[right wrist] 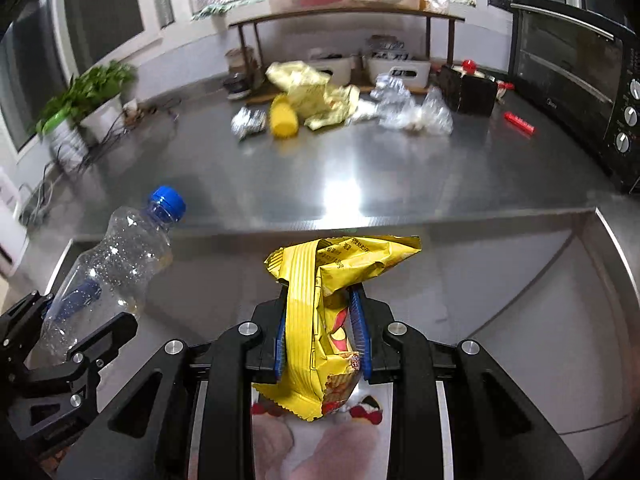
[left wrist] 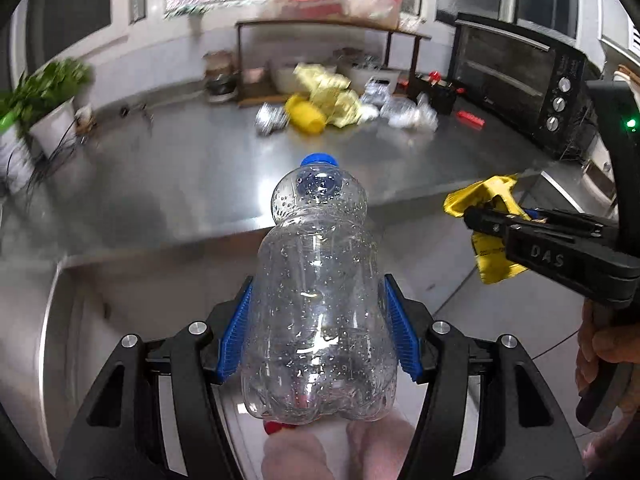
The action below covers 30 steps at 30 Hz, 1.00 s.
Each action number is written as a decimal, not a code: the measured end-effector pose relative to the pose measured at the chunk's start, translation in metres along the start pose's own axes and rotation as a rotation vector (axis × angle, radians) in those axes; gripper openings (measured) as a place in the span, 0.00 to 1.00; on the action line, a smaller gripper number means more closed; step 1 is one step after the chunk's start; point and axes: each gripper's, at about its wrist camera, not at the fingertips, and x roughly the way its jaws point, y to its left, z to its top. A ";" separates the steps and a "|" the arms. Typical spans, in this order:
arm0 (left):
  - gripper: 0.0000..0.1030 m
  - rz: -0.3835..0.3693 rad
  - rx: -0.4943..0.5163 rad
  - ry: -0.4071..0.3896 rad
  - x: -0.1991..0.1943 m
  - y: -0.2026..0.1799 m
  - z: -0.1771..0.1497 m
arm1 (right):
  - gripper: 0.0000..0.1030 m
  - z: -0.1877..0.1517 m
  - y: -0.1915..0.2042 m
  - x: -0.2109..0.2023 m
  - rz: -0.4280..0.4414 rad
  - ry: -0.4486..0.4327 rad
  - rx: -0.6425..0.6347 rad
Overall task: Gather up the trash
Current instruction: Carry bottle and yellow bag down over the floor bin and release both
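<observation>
My left gripper (left wrist: 318, 300) is shut on a clear plastic bottle (left wrist: 316, 300) with a blue cap, held in front of the steel counter's edge; the bottle also shows in the right wrist view (right wrist: 108, 268). My right gripper (right wrist: 322, 312) is shut on a yellow snack bag (right wrist: 320, 304), also in front of the counter edge; the bag shows at the right in the left wrist view (left wrist: 486, 216). More trash lies at the back of the counter: a crumpled yellow bag (right wrist: 316, 94), a yellow cup (right wrist: 283, 118) on its side, foil wads (right wrist: 248, 122) and clear plastic wrap (right wrist: 416, 114).
A black toaster oven (right wrist: 580, 76) stands at the right. A wooden shelf rack (right wrist: 344, 16) with white bins sits at the back. Potted plants (right wrist: 86, 100) and cables are at the left. A red stick (right wrist: 519, 123) and a dark box (right wrist: 470, 90) lie near the oven.
</observation>
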 end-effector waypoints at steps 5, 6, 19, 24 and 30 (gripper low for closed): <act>0.57 -0.001 -0.032 0.069 0.021 0.007 -0.048 | 0.27 -0.039 0.004 0.023 0.022 0.066 0.004; 0.57 -0.001 -0.037 0.082 0.027 0.008 -0.057 | 0.27 -0.048 0.005 0.032 0.023 0.084 0.005; 0.57 -0.015 -0.052 0.300 0.138 0.011 -0.133 | 0.27 -0.121 0.000 0.142 0.016 0.262 0.027; 0.57 -0.017 -0.078 0.374 0.189 0.018 -0.147 | 0.27 -0.146 -0.002 0.202 0.018 0.352 0.063; 0.57 -0.020 -0.091 0.467 0.248 0.021 -0.165 | 0.27 -0.165 0.000 0.263 0.026 0.440 0.096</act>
